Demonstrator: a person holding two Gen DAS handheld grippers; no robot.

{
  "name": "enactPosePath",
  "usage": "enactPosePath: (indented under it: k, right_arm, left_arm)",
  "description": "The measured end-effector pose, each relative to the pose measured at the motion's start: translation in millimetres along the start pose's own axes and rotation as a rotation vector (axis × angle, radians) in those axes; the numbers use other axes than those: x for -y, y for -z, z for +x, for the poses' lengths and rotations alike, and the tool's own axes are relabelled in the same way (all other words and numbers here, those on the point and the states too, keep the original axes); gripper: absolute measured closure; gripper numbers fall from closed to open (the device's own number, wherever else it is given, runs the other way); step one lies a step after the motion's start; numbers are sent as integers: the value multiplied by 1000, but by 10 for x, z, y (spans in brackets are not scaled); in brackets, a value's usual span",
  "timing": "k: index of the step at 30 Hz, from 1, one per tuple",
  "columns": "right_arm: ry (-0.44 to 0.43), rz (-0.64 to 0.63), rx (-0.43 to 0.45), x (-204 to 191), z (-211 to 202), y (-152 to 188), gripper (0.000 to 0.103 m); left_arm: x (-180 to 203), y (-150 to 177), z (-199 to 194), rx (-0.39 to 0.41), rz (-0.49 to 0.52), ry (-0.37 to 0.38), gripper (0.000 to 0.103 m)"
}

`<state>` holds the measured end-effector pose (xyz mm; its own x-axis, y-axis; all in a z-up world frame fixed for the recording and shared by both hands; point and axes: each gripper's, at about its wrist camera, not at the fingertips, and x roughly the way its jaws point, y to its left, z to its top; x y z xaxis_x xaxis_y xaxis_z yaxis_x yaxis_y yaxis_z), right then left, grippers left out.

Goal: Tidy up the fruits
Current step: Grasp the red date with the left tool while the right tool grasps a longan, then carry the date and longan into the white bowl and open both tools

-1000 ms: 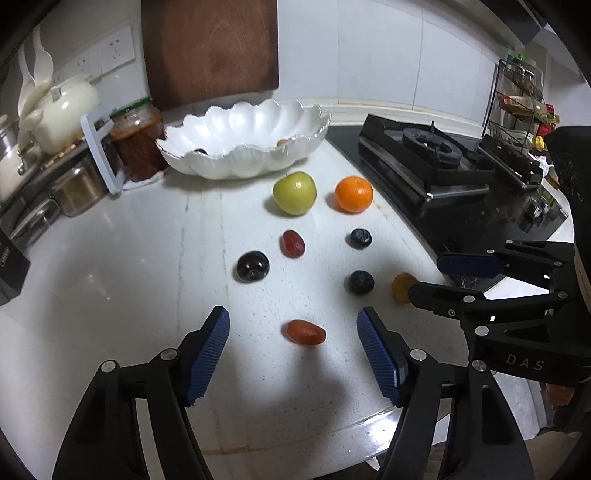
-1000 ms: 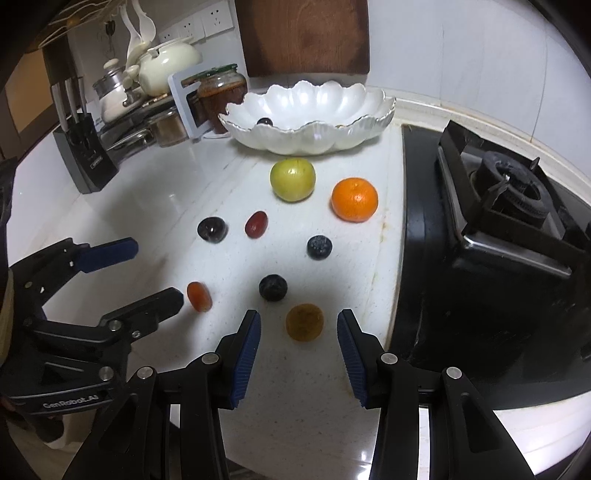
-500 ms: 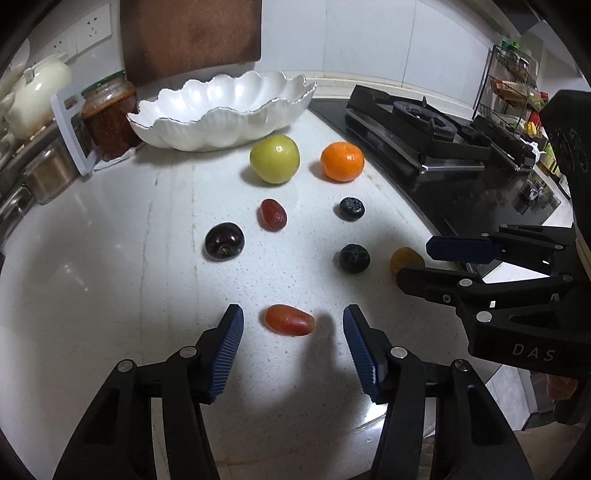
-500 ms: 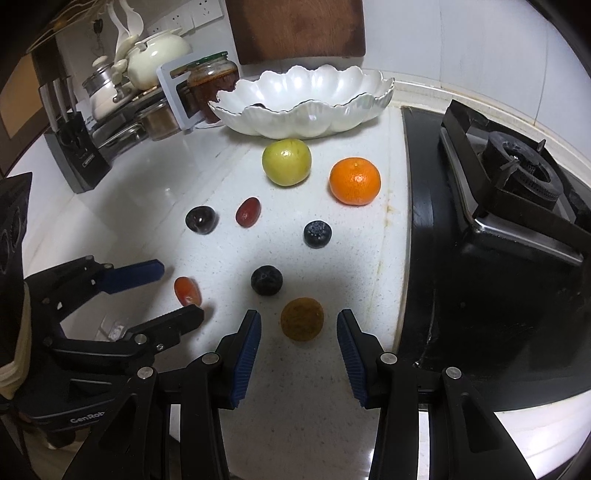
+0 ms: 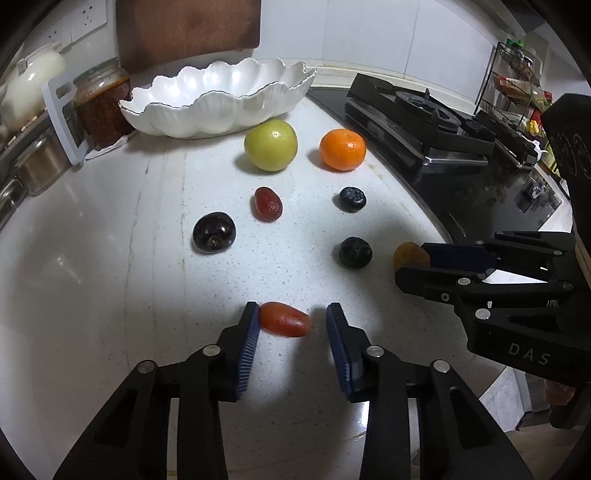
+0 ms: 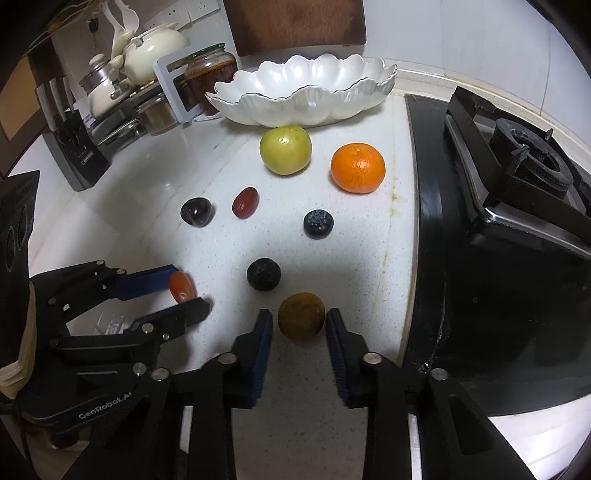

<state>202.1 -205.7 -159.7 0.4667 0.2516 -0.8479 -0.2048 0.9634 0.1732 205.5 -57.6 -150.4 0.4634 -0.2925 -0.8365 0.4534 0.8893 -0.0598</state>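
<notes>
My left gripper is open around a small red oval tomato on the white counter; the left pad touches it, the right pad stands apart. My right gripper is open around a brownish-orange round fruit, which also shows in the left wrist view. Loose on the counter lie a green apple, an orange, a red date-like fruit, a dark cherry and two blueberries. A white scalloped bowl stands behind them.
A black gas stove borders the counter on the right. A jar of red preserve, a white teapot, metal pots and a knife block stand at the back left. A wooden board leans on the wall.
Both grippers moved forward and down onto their fruits. The left jaws narrowed around the tomato; the right jaws now flank the brownish fruit.
</notes>
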Motion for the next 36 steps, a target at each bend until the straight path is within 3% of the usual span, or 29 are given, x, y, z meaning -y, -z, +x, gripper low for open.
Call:
enactPosePath:
  k: [3,14,36]
  right_arm:
    - [2,-5,3,-3,4,1,76]
    - [-11,-6,35,-3,-101,-24,76]
    - [12,4,245,-108,-534,-569,76]
  left_arm:
    - [-23,-4,-2,2,-10,-10,75]
    - [-50,-97,-138,37,-65,-2,77]
    - [-280,-579,-594,202,-97,-34,77]
